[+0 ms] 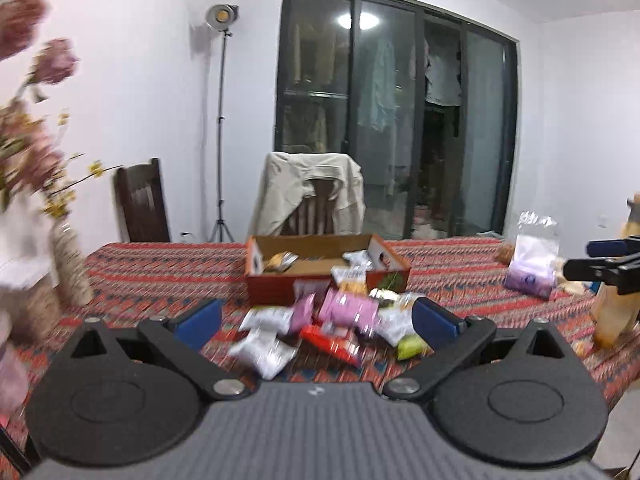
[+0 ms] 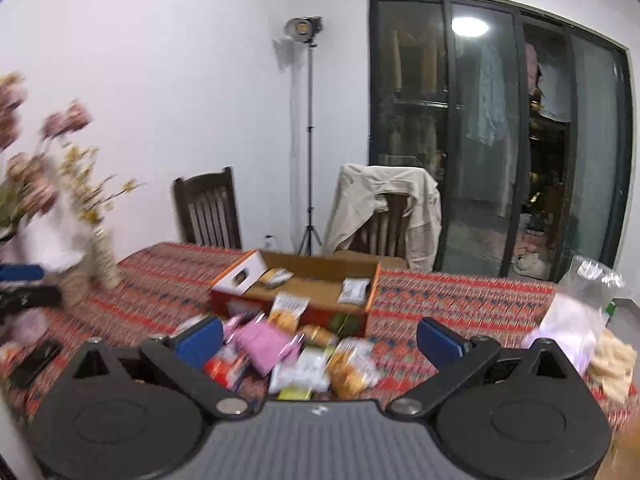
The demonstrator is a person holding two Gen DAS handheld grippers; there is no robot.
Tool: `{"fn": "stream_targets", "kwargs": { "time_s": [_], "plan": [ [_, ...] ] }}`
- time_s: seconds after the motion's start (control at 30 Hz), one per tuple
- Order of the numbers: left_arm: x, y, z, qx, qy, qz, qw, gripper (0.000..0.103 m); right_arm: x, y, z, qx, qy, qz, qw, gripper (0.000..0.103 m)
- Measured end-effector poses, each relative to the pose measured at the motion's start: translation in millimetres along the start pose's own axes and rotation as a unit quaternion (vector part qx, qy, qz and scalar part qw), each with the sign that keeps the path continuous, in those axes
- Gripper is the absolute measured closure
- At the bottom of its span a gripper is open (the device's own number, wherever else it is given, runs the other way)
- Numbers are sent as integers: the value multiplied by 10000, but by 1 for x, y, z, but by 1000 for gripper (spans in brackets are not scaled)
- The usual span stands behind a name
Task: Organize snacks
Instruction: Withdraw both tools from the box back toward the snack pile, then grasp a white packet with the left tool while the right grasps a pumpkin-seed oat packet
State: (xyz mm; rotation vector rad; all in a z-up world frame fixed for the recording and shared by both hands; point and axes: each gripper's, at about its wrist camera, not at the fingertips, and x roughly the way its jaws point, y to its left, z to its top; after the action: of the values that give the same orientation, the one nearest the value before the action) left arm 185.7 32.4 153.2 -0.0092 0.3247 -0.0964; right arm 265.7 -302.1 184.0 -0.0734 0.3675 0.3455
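Note:
A blurred pile of snack packets (image 1: 332,328) lies on the patterned tablecloth, in front of an open cardboard box (image 1: 272,290) that holds a few packets. A pink packet (image 1: 348,310) tops the pile, with a red one (image 1: 332,344) and white ones (image 1: 262,352) in front. My left gripper (image 1: 318,320) hangs open above the near side of the pile, holding nothing. In the right wrist view the same pile (image 2: 296,356) and box (image 2: 240,280) sit ahead. My right gripper (image 2: 320,340) is open and empty, back from the pile.
A vase of pink and yellow flowers (image 1: 72,268) stands at the table's left. A clear plastic bag (image 2: 576,320) and biscuits (image 2: 612,360) sit at the right. A dark flat object (image 2: 36,364) lies near the left edge. Two chairs stand behind the table, one draped with a jacket (image 1: 312,188).

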Motion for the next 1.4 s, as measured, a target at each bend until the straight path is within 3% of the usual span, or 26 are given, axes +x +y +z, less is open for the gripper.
{"fn": "stream_targets", "kwargs": {
  "time_s": [0.17,0.3,0.53,0.8,0.93,1.2,1.4],
  "plan": [
    [-35,-9,-58,61,-12,443,9990,0,-41,28,-67,-96,-192,-204,9996,0],
    [-48,-18,-98,521,142,715,9960,0,-48,47,-115,3,-176,-340,9993,0],
    [-28,-10,-133,222,711,734,9945,0,-23,56,-176,550,429,-320,9971,0],
    [-8,-5,-135,162,829,682,9941,0,-4,60,-182,549,332,-408,9971,0],
    [14,2,-132,58,986,661,9929,0,13,52,-177,609,405,-248,9970,0],
    [70,26,-116,-260,1216,575,9906,0,50,45,-158,698,289,-173,9970,0],
    [127,45,-94,-500,1200,673,9892,0,97,23,-138,957,398,-494,9934,8]
  ]
}}
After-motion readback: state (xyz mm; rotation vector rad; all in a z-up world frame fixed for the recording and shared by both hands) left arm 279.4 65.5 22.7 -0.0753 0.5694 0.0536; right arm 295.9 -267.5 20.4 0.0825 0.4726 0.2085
